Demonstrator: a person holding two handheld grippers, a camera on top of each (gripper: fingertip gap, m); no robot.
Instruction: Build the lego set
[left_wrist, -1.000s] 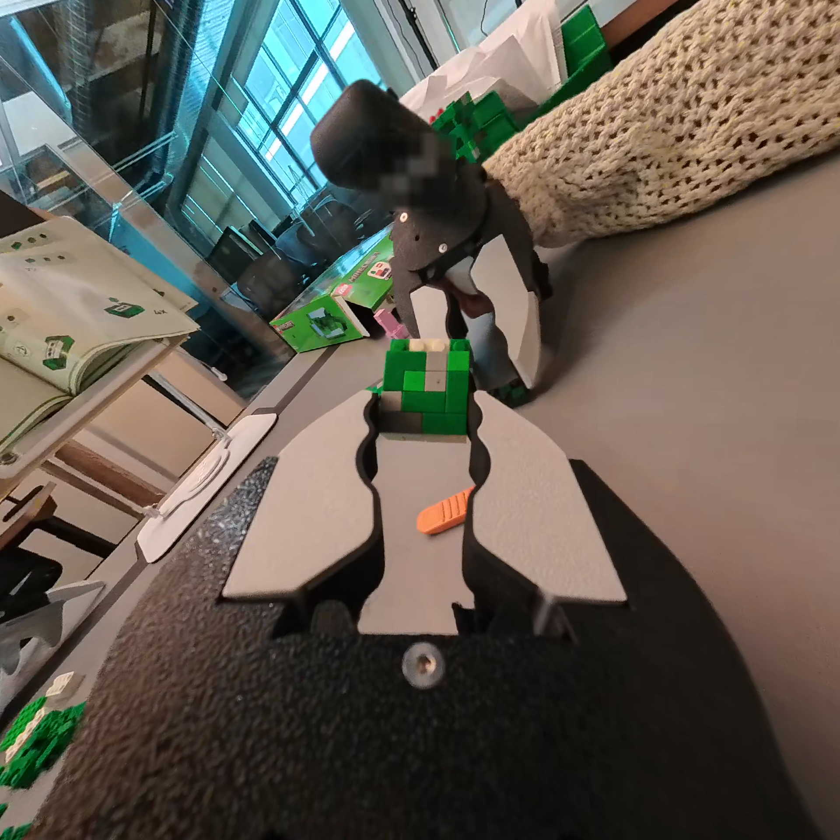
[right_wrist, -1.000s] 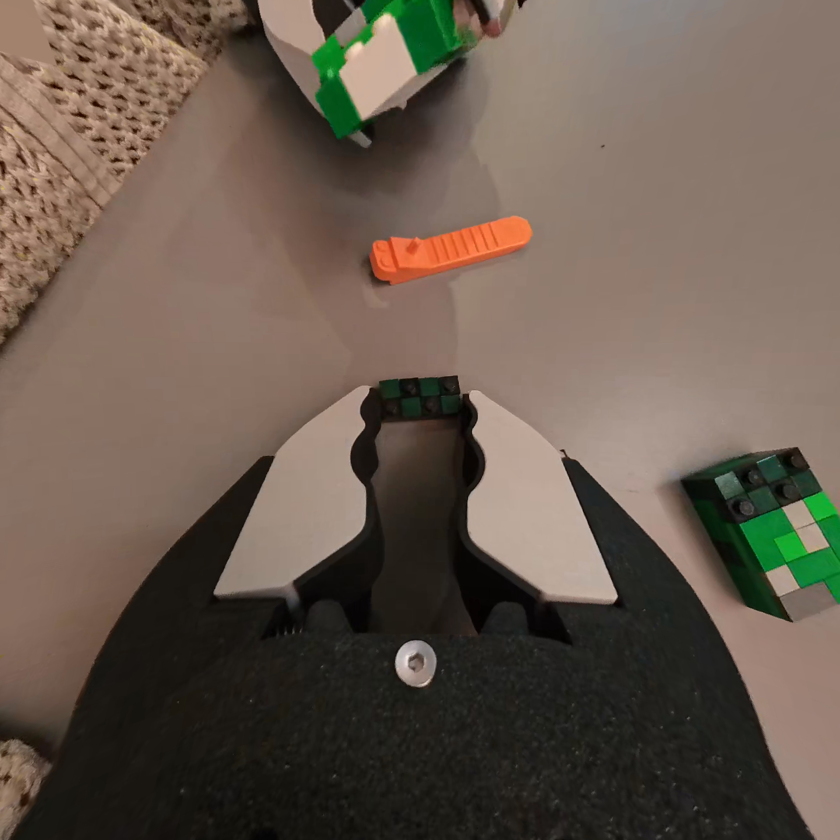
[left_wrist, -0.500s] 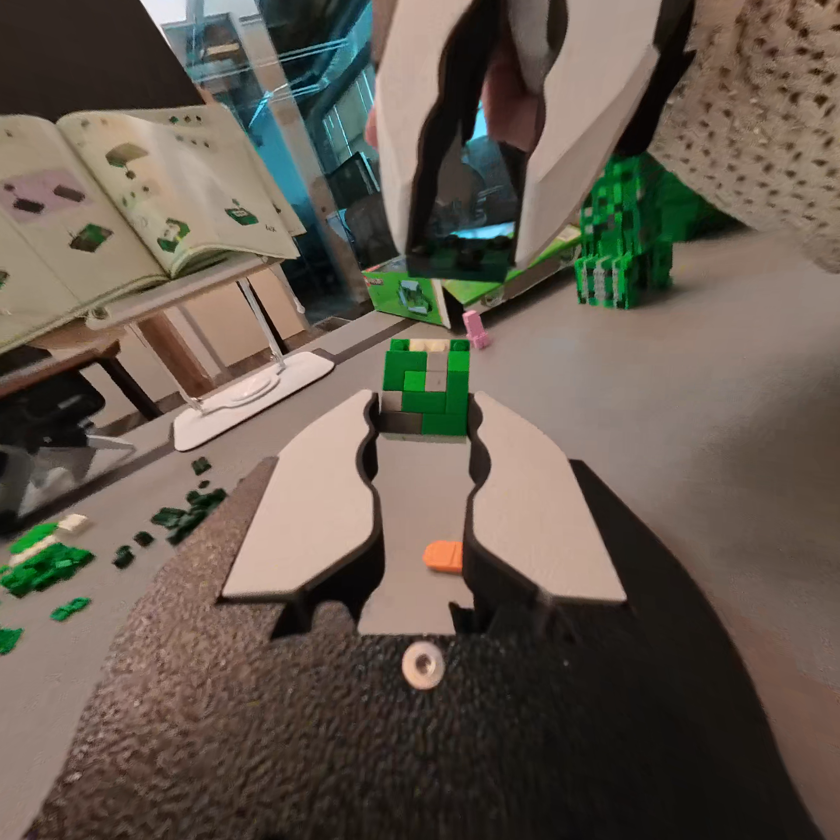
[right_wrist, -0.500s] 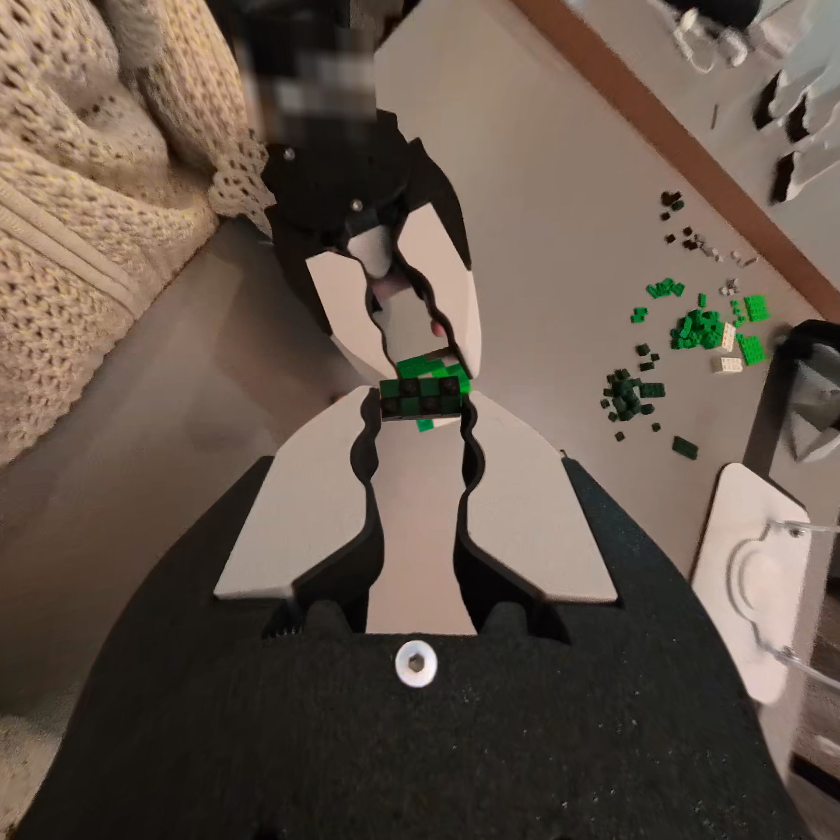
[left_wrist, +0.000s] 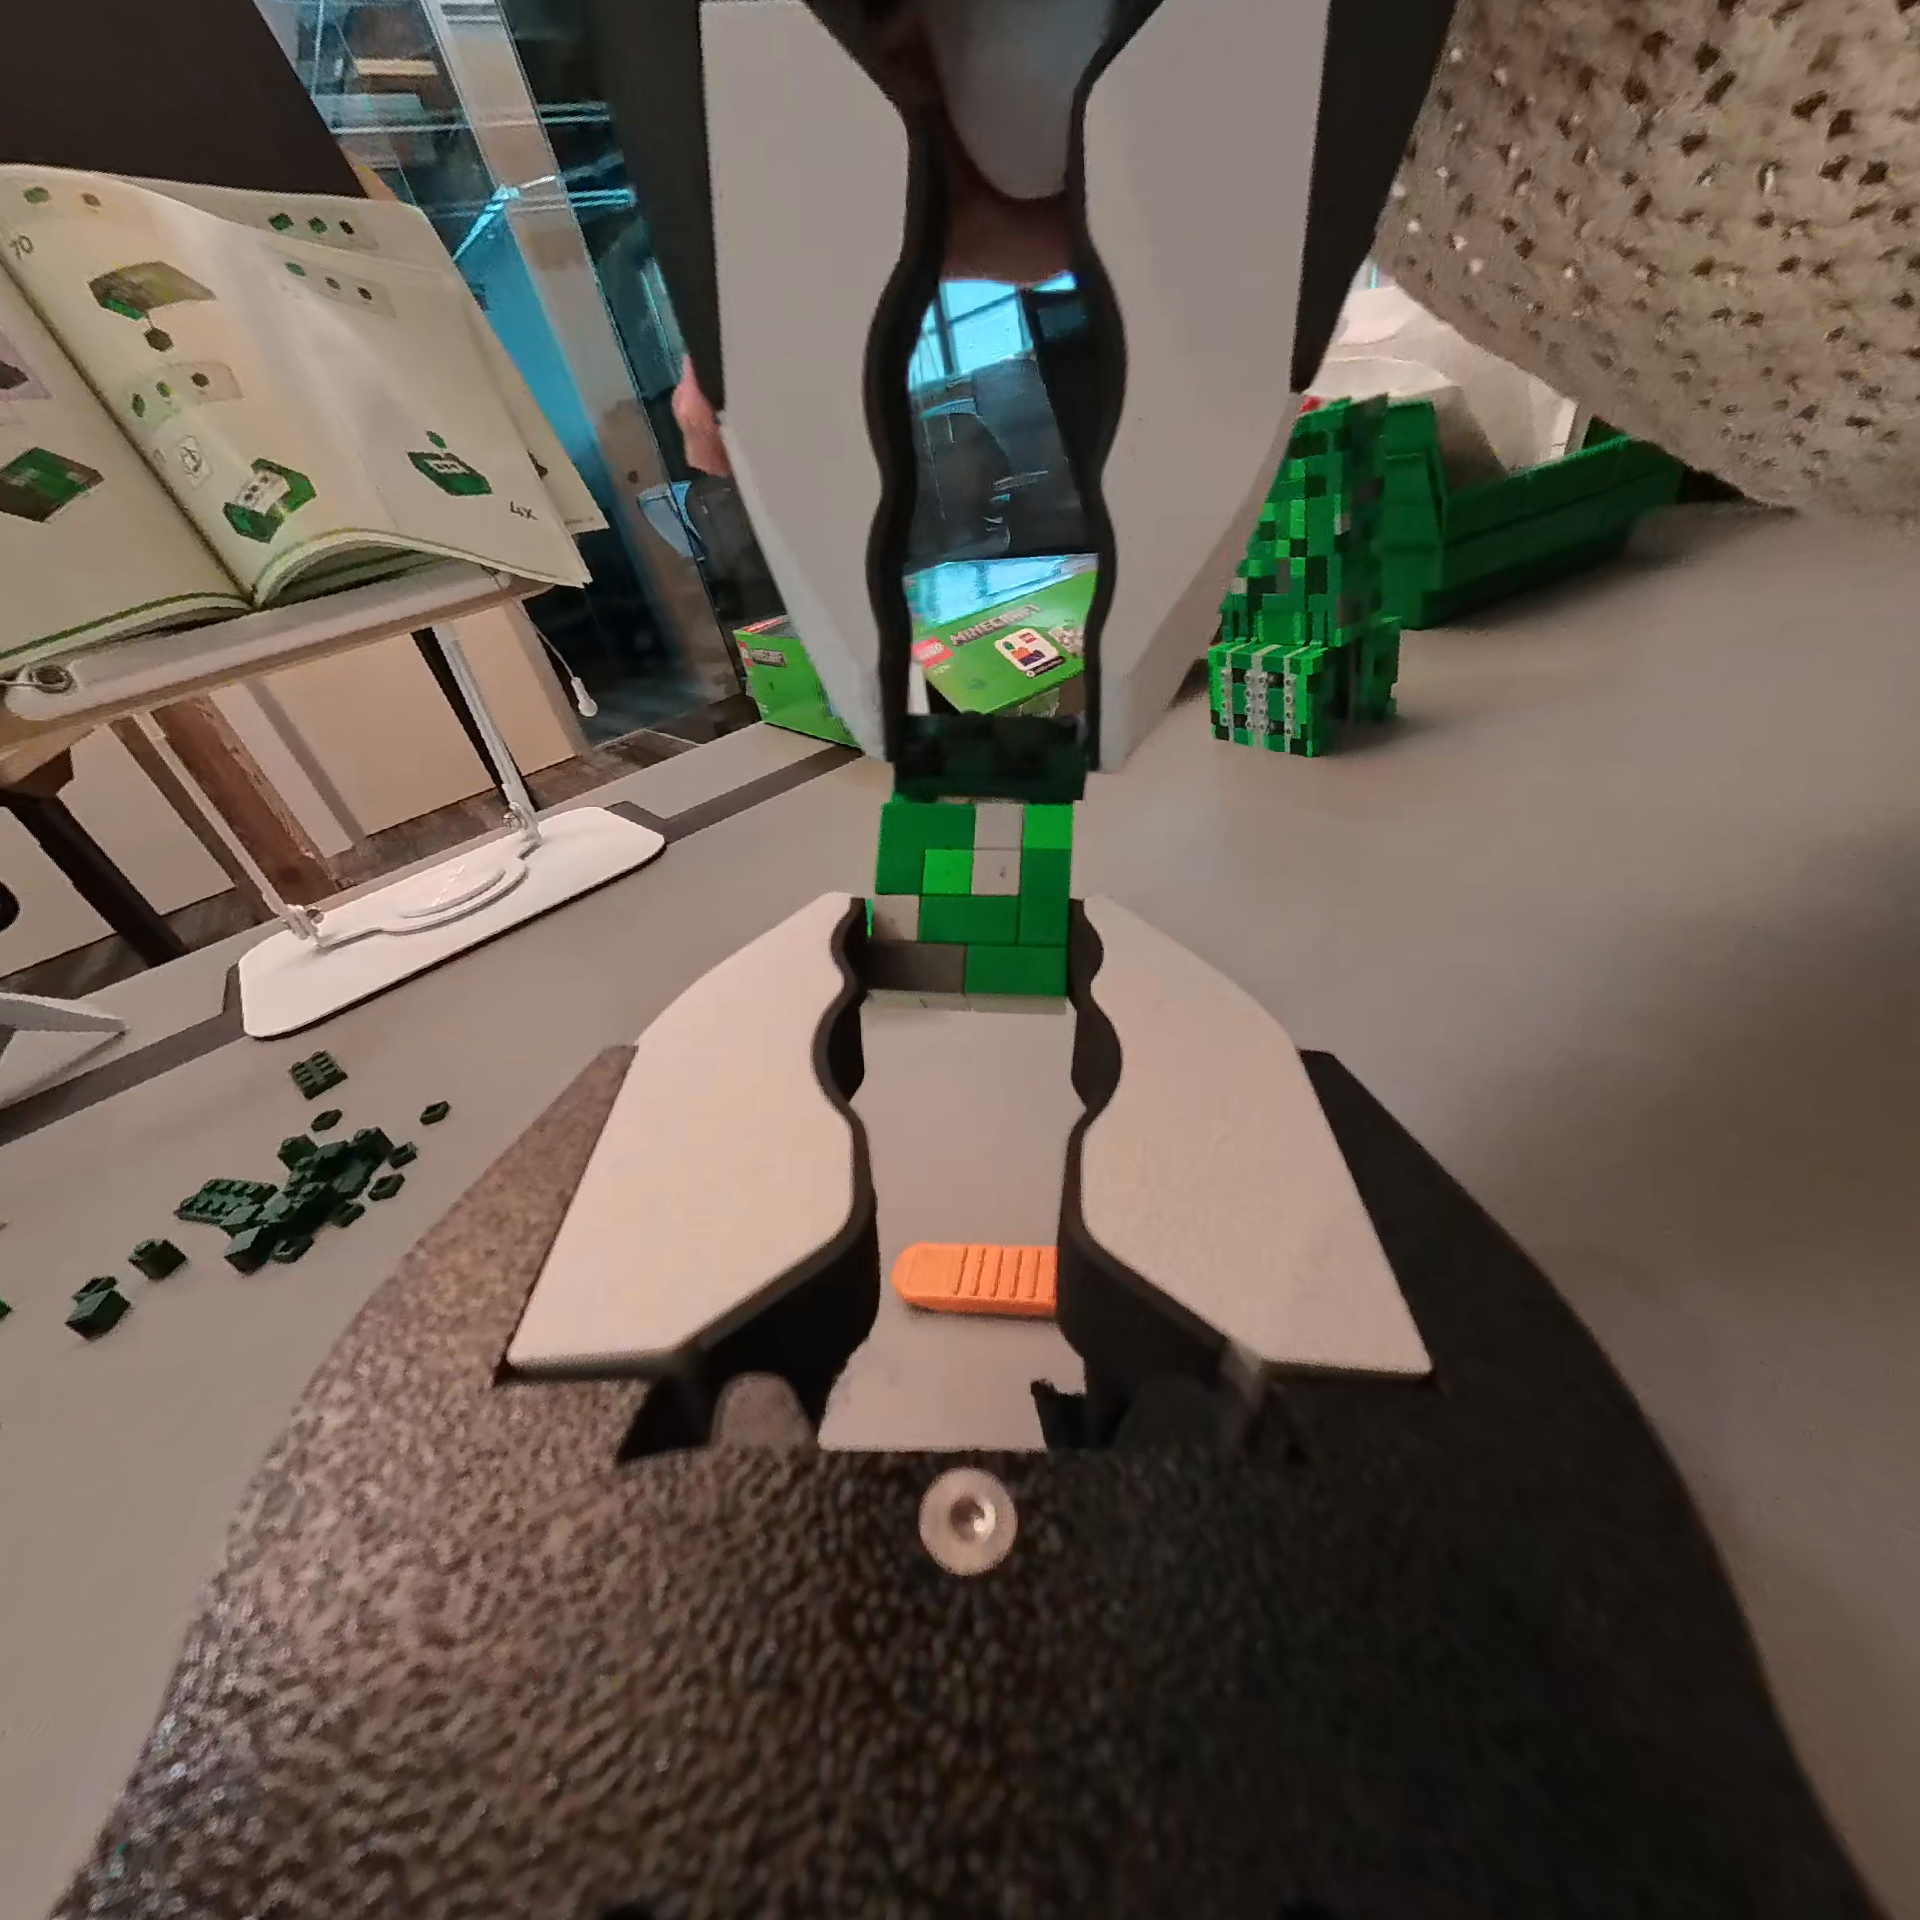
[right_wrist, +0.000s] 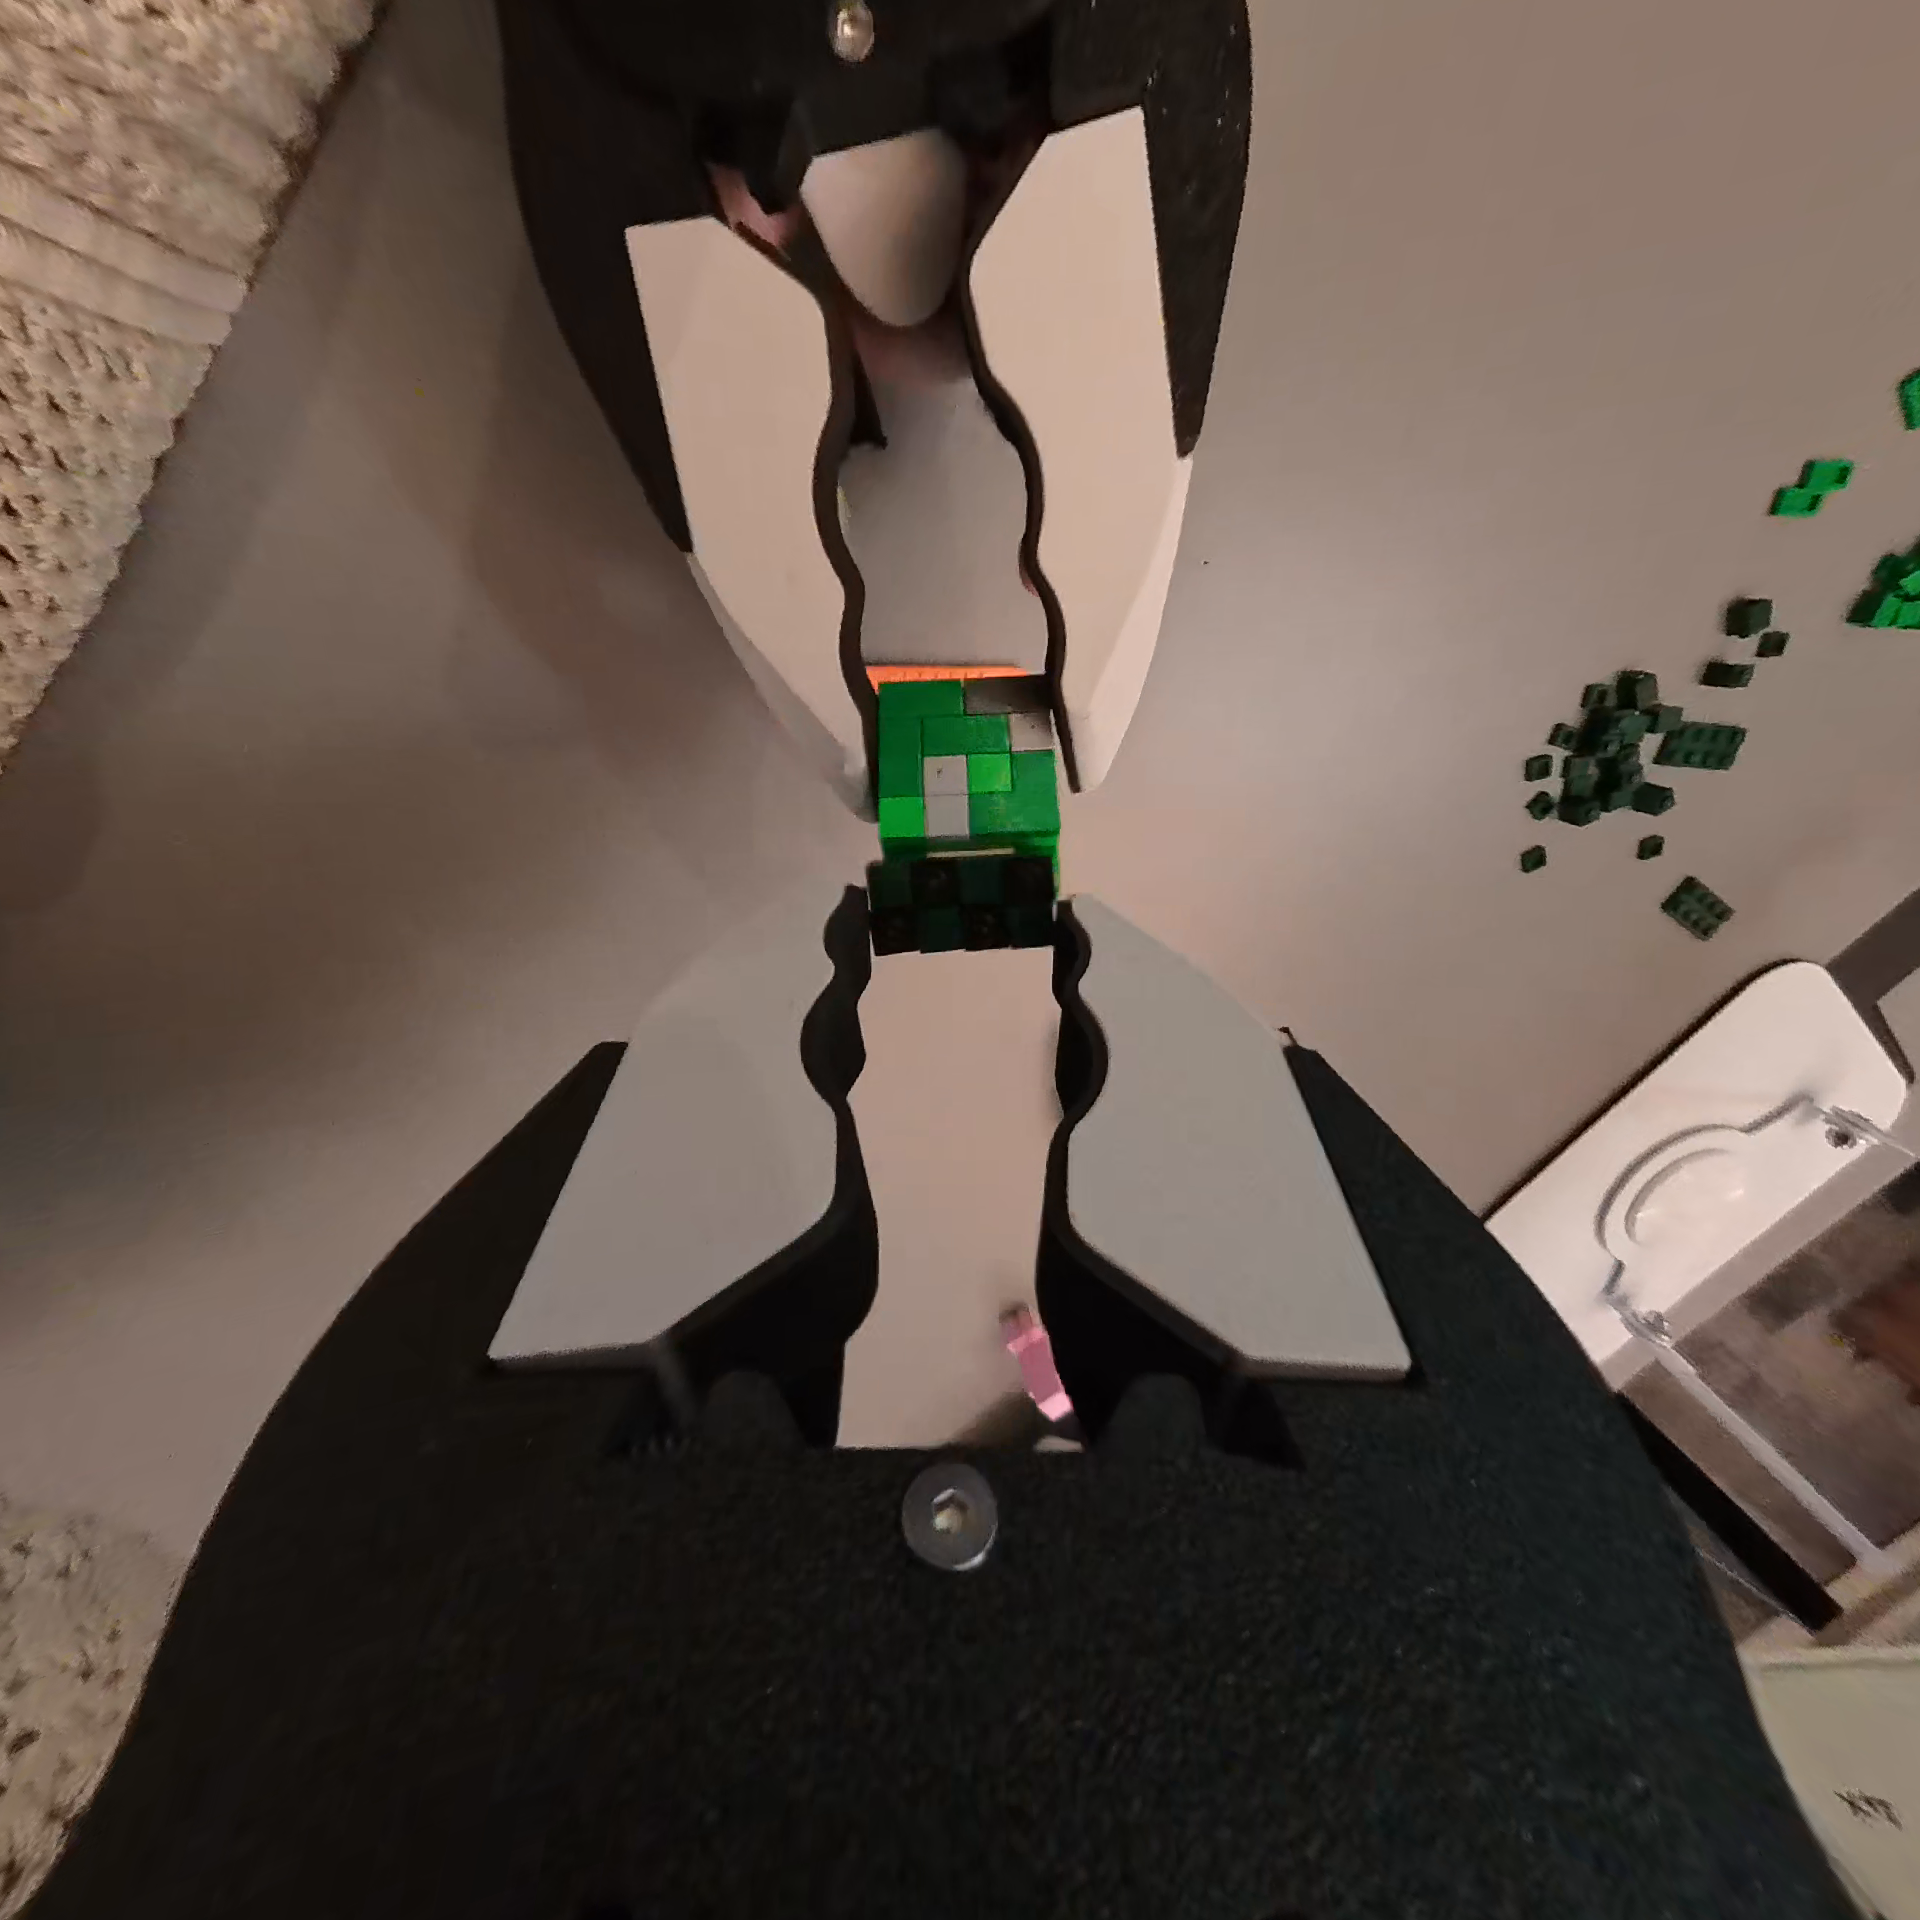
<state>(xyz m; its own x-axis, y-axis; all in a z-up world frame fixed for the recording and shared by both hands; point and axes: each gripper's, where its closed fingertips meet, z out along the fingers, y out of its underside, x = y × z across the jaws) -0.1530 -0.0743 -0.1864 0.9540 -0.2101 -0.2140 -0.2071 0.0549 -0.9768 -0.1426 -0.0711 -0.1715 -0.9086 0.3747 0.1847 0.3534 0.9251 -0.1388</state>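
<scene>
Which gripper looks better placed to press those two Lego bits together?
Probably the right gripper: its dark green plate sits just above the green block, which the left gripper merely steadies.

A knitted cream sleeve hangs up high to the right of the left tongs. Far off past the tongs are big glass windows and a dark chair. The grey counter lies under the tongs, and a brown wooden floor shows low to the right of the right tongs.
</scene>
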